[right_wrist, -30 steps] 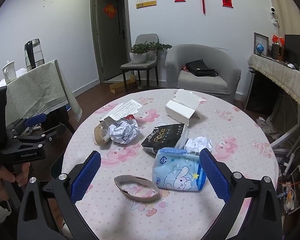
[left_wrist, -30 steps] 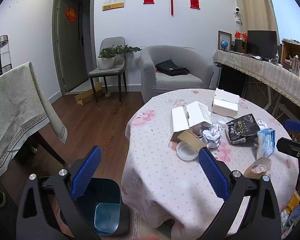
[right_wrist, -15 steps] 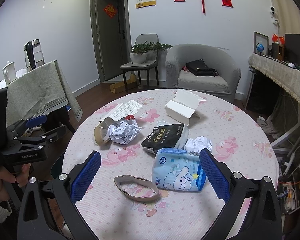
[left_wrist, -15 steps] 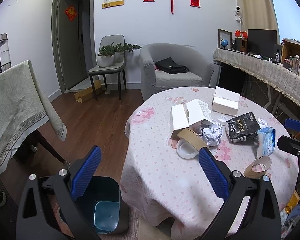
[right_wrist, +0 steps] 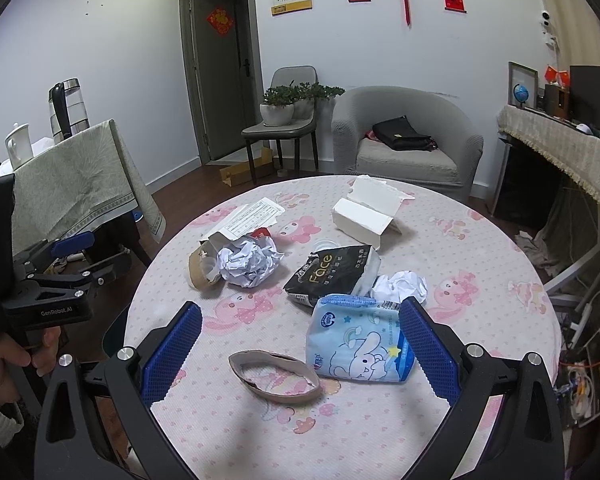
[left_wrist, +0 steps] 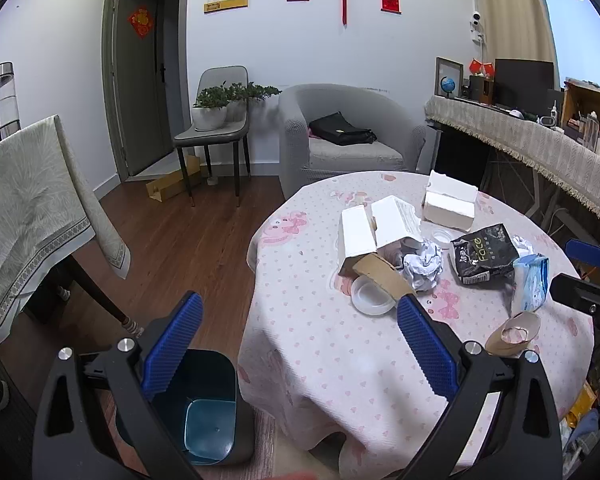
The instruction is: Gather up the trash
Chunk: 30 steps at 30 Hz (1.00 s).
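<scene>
Left gripper (left_wrist: pixel 300 340) above a bin (left_wrist: pixel 204 412) unseen from the right.

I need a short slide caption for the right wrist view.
Open right gripper above a flattened cardboard ring and blue tissue pack.

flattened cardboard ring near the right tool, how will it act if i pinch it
The cardboard ring is probably very light: thin wall, hollow middle. It already lies squashed into an oval, so it will likely fold flatter when pinched. Lying flat on the tablecloth, it seems unlikely to roll, though a push may slide it.
</scene>
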Each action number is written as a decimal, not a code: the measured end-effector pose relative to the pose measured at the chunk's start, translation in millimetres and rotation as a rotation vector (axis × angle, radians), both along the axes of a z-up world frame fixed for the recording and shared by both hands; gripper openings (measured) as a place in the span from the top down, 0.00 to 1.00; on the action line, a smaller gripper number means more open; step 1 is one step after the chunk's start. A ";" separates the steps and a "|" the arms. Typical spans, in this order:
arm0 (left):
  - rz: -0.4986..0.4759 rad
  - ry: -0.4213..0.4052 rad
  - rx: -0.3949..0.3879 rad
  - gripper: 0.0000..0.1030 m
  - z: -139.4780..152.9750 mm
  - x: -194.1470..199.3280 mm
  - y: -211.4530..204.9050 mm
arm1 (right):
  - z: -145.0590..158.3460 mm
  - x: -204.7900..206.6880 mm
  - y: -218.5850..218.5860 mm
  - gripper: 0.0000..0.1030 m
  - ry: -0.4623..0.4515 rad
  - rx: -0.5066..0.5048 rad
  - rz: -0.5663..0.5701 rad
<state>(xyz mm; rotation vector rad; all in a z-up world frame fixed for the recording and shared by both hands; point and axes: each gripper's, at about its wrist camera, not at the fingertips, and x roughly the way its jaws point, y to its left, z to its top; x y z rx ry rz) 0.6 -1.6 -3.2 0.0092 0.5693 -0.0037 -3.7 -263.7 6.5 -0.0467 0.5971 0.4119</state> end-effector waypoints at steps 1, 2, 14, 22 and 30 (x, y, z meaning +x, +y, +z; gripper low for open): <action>0.003 -0.002 0.002 0.04 0.3 -0.5 0.1 | -0.2 0.4 -0.4 0.03 0.001 0.001 -0.002; 0.003 -0.007 0.005 0.04 0.4 -1.2 -0.2 | -0.3 0.4 -0.2 0.03 0.002 0.002 -0.003; -0.045 -0.055 -0.030 0.05 8.1 -8.4 -0.6 | 1.1 0.8 -6.8 0.03 0.001 0.013 -0.009; -0.081 -0.037 -0.007 0.09 4.9 -5.5 -11.0 | 1.7 2.0 -12.8 0.03 0.004 0.010 -0.027; -0.072 -0.007 -0.021 0.17 -0.1 2.0 -10.4 | -0.7 5.7 -10.3 0.03 0.016 0.009 -0.022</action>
